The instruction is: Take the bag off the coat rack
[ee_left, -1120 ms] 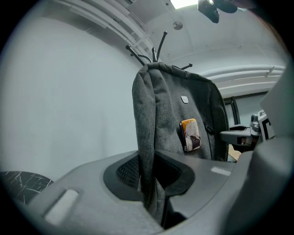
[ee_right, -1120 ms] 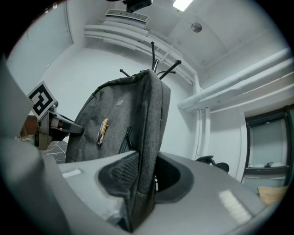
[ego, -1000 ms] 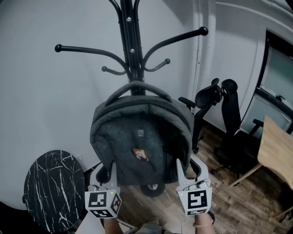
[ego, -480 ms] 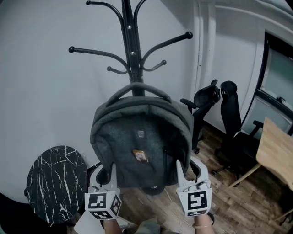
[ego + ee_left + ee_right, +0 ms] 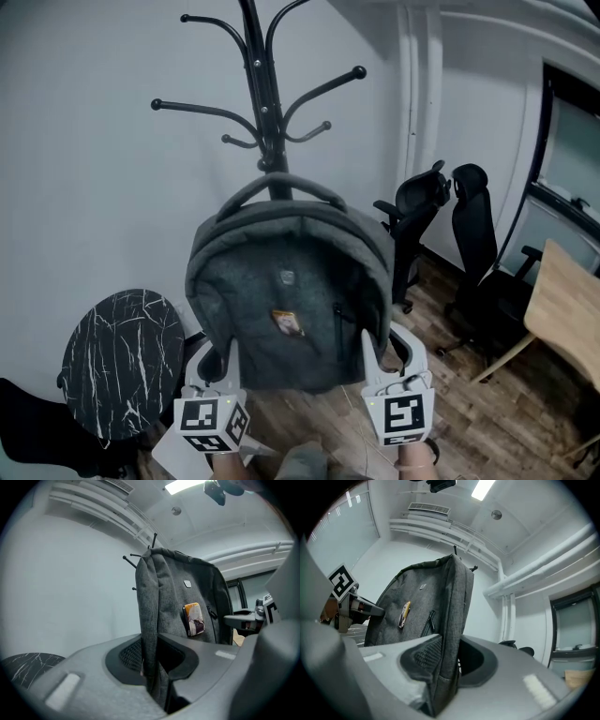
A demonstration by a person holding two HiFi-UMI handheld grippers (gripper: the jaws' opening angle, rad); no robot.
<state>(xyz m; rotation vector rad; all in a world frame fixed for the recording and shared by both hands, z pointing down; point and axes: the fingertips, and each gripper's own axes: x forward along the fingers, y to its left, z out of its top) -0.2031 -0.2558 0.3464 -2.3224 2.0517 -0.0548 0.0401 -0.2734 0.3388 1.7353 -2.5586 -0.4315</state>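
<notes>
Coat rack (image 5: 265,112) stands at the wall behind the bag (image 5: 286,281), farther back than a second ago. Chairs (image 5: 466,246) are at the right and a round table (image 5: 122,361) at the left. Fingers of left gripper (image 5: 216,361) and right gripper (image 5: 392,352) clamp the bag's side edges and hold it up. The bag is closed, with a badge (image 5: 286,322) on its front.

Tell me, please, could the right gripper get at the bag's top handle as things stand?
Probably not. The right gripper is shut on the lower edge of the bag, and the handle sits at its far top. It would have to let go first, leaving the left gripper alone.
</notes>
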